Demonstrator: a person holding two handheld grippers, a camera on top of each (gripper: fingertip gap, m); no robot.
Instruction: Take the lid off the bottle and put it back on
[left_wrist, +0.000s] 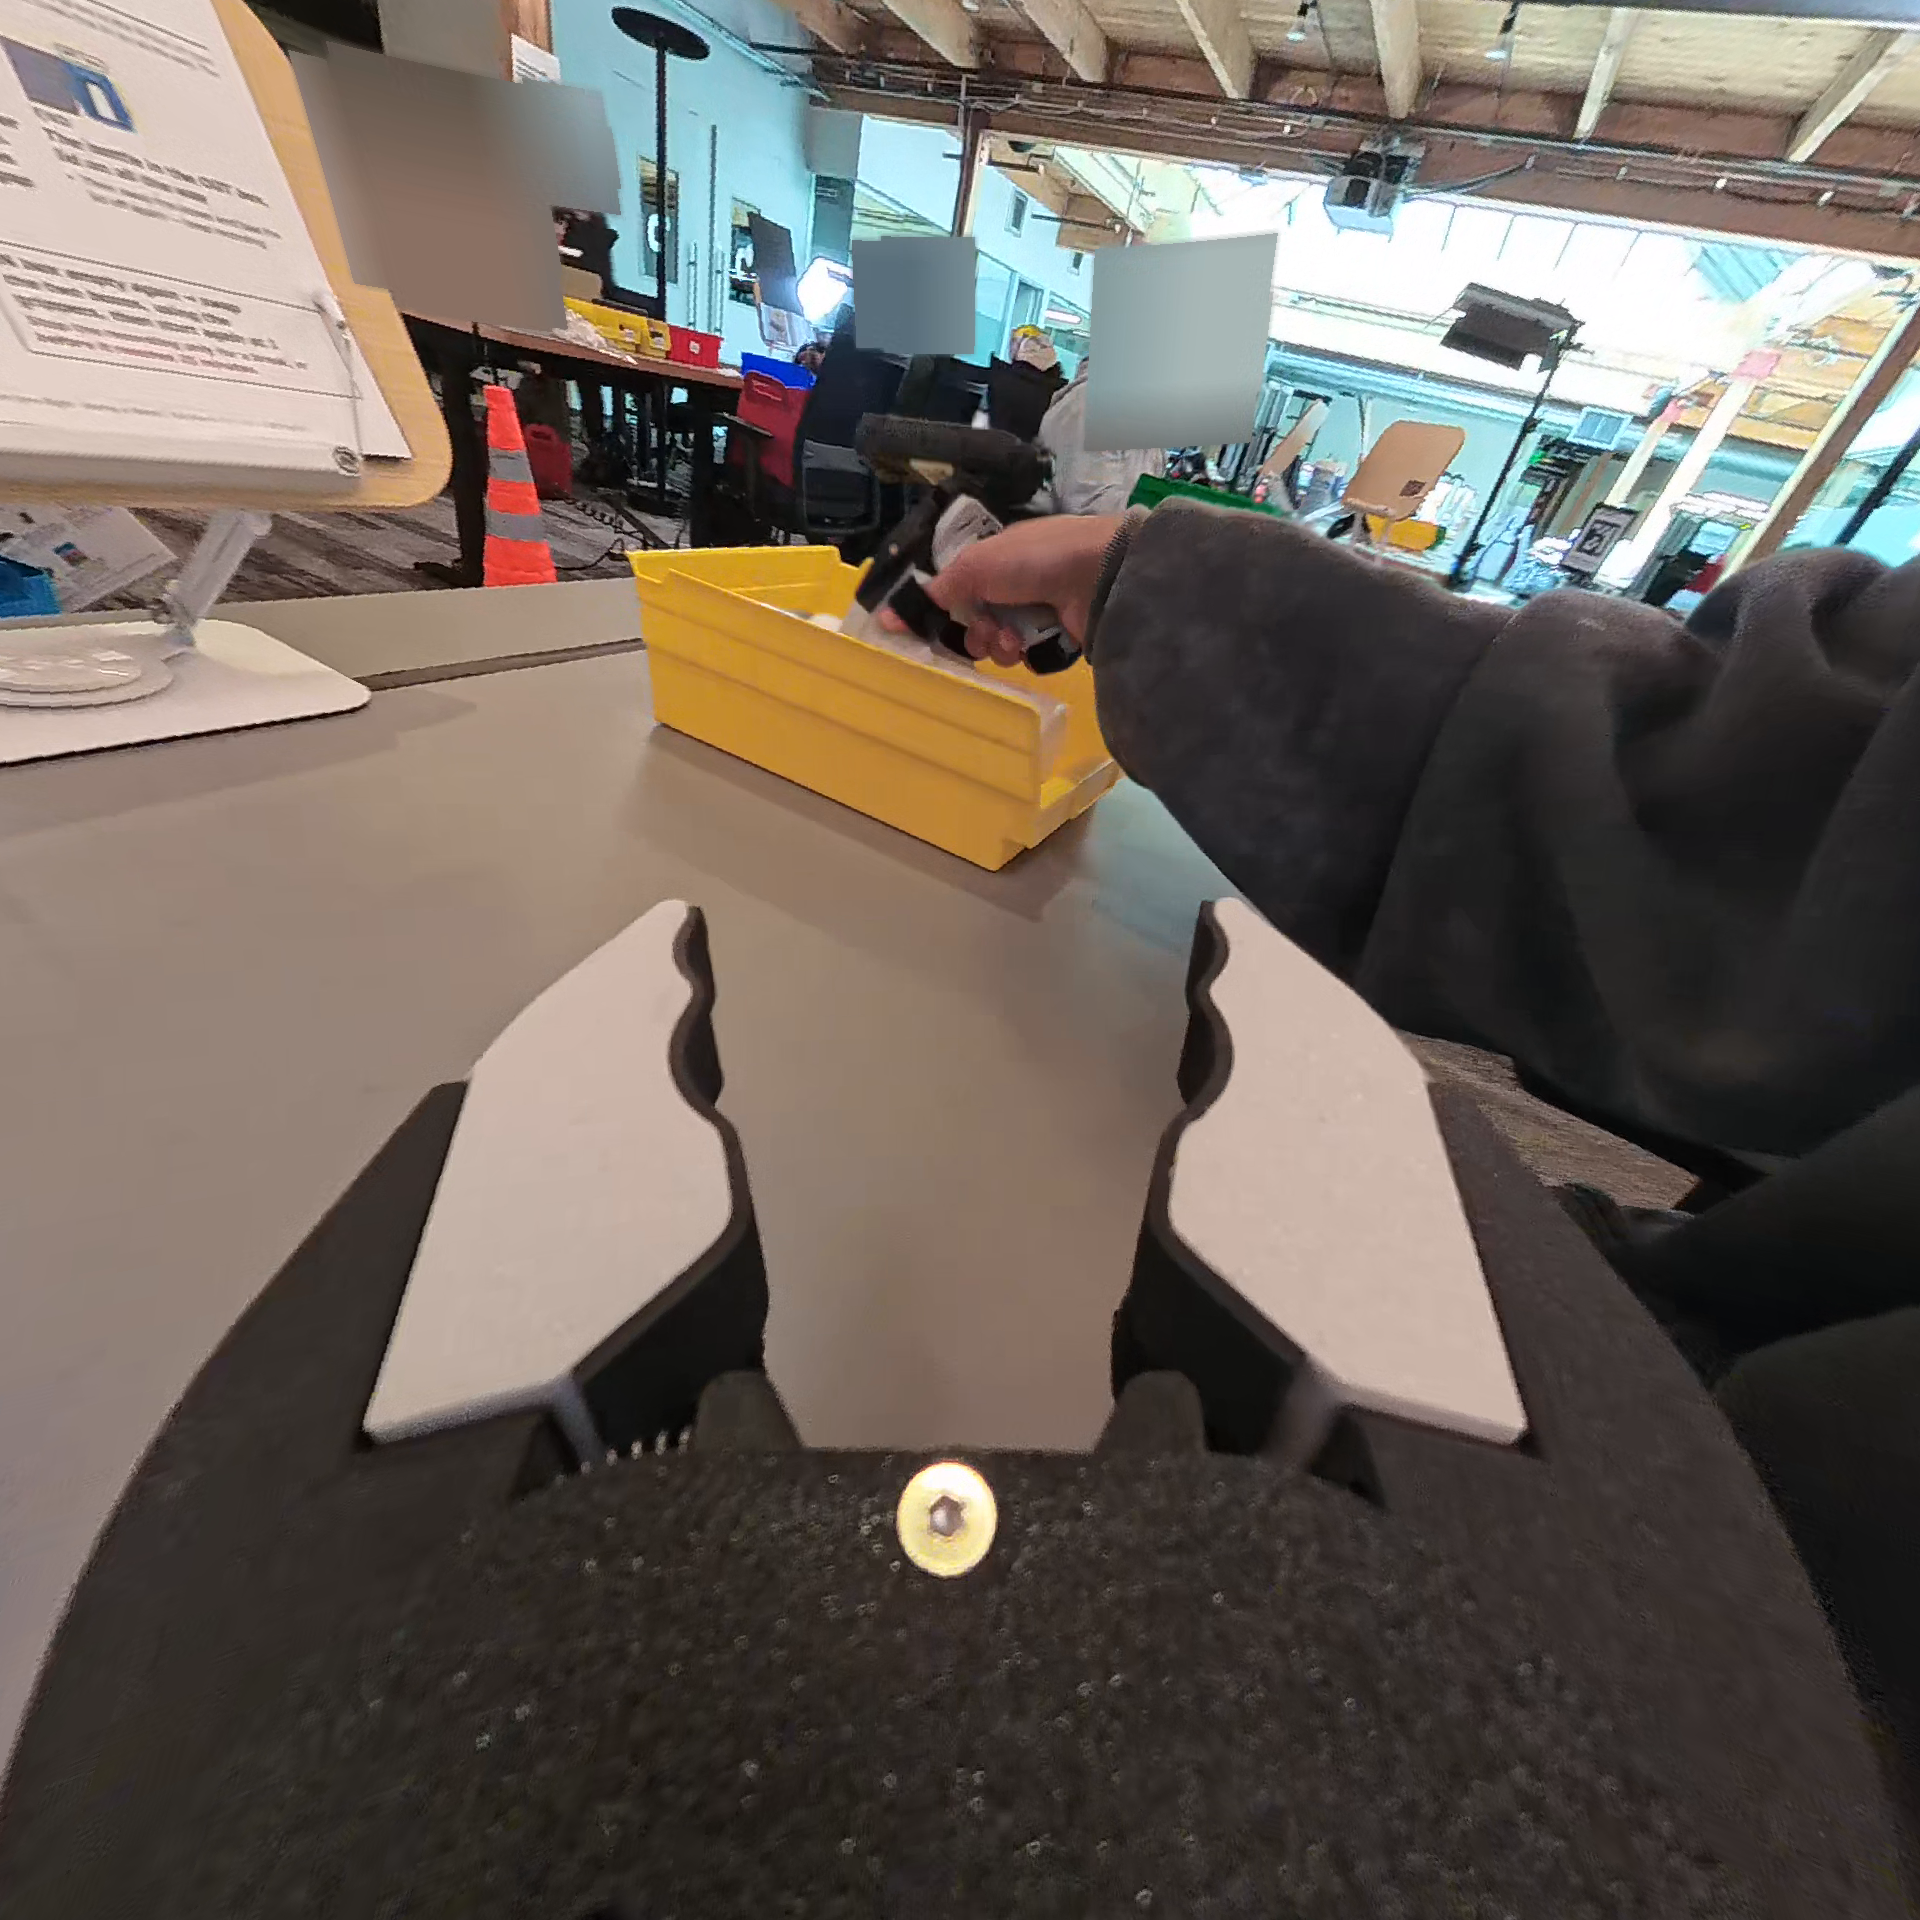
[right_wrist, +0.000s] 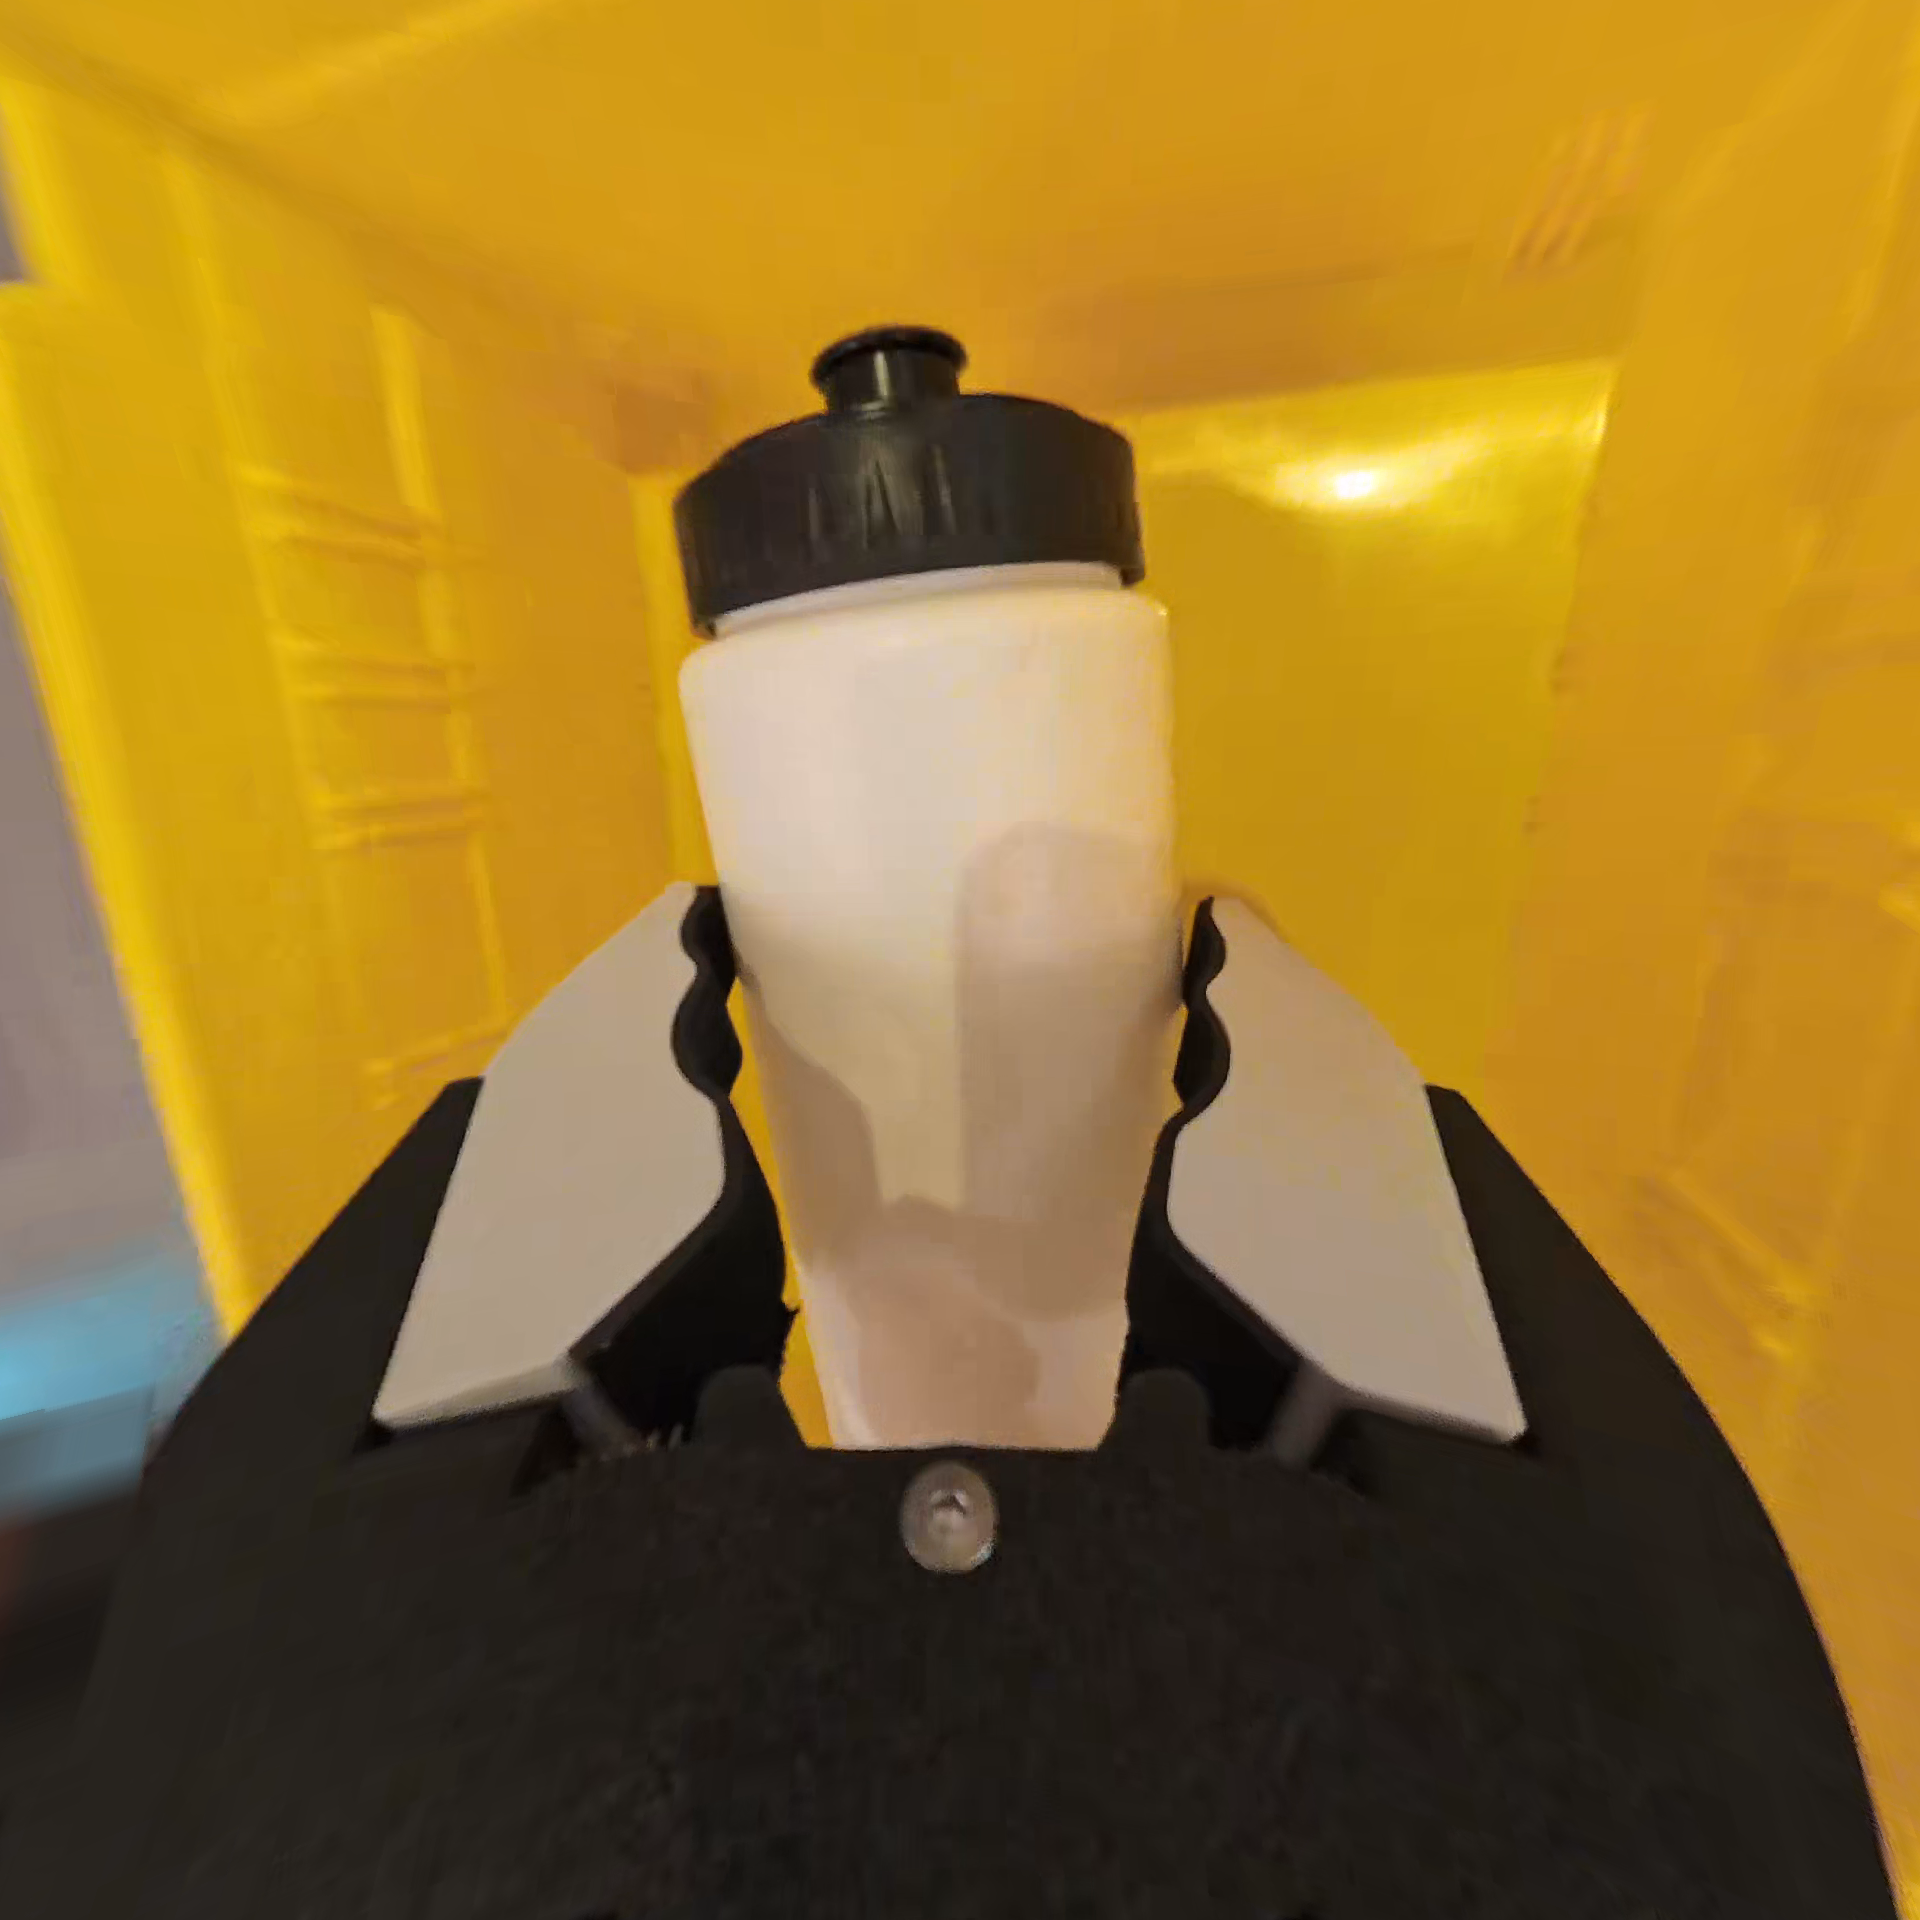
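Right claw (right_wrist: 951, 997) inside yellow plastic bin (right_wrist: 1351, 727), apparently gripping white plastic bottle (right_wrist: 935, 810); black screw lid (right_wrist: 909, 509) fitted. Left claw (left_wrist: 951, 997) open, empty, above grey tabletop (left_wrist: 312, 935)

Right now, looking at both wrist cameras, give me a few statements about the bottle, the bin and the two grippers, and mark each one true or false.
1. The black lid is on the white bottle. True.
2. The left gripper holds the bottle. False: its jaws are open over the bare grey table, with nothing between them.
3. The right gripper reaches into the yellow bin. True: yellow walls surround the bottle in the right wrist view.
4. The bottle stands on the table outside the bin. False: it is inside the bin, between the right gripper's jaws.
5. The bin is red. False: it is yellow.
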